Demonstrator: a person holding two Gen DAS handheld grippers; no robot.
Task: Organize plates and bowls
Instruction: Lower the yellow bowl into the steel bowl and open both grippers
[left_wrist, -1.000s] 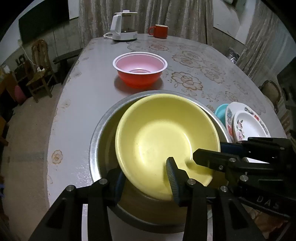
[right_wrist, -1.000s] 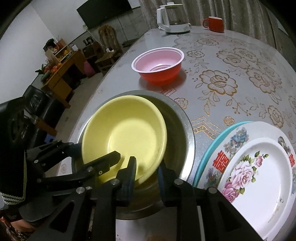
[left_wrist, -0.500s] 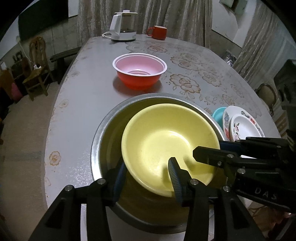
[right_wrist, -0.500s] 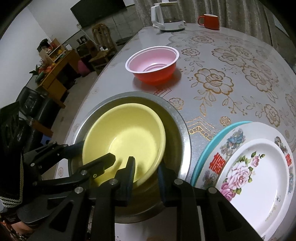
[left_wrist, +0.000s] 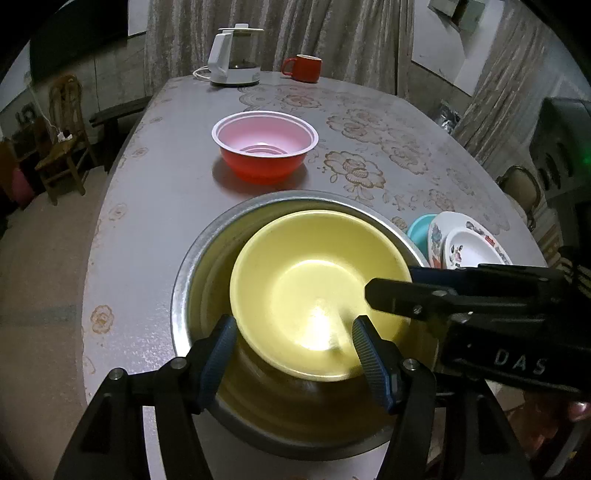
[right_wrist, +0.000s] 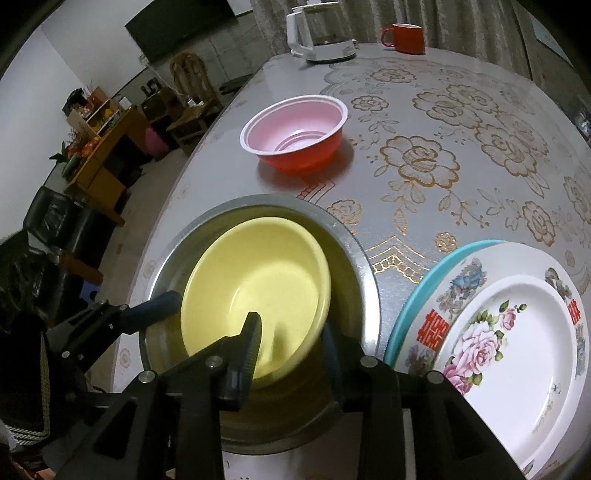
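Note:
A yellow bowl sits inside a larger steel bowl at the table's near edge; both show in the right wrist view too, yellow bowl and steel bowl. My left gripper is open, its fingers straddling the yellow bowl's near rim. My right gripper is open around the bowl's right rim. A red bowl with a pink inside stands farther back. Stacked plates, floral on teal, lie to the right.
A white kettle and a red mug stand at the table's far end. Chairs and a shelf stand on the floor to the left. The table's left edge runs close to the steel bowl.
The yellow bowl has sunk down into the steel bowl and settled level. Both grippers have opened wider and let go of its rim.

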